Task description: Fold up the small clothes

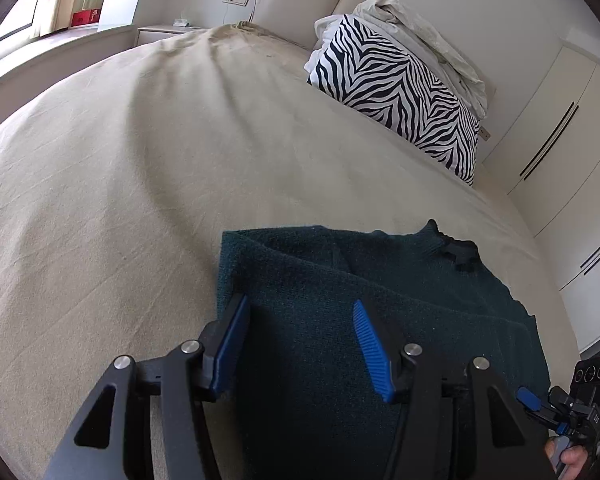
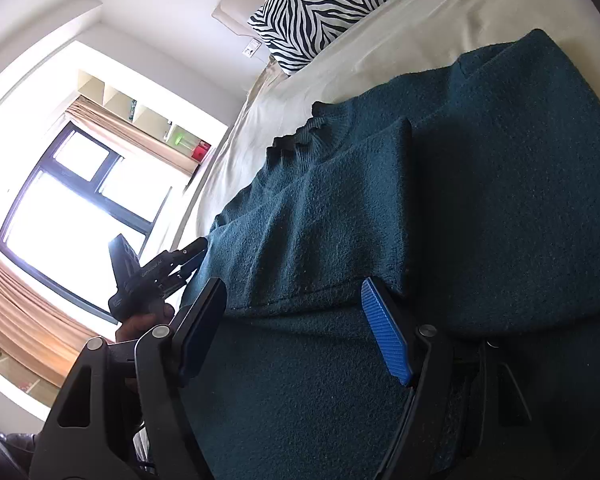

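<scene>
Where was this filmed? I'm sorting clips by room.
A bedroom, most likely: the sweater lies on a bed with a padded headboard, a zebra-print pillow rests against it, and a built-in wardrobe stands alongside.

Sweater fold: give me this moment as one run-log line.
sweater: dark teal, partly folded on bed | left gripper: open, over sweater | right gripper: open, over sweater | zebra pillow: at headboard

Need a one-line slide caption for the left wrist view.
Open left gripper poised over a partly folded dark teal sweater on a beige bed, zebra-print pillow at the headboard.
</scene>
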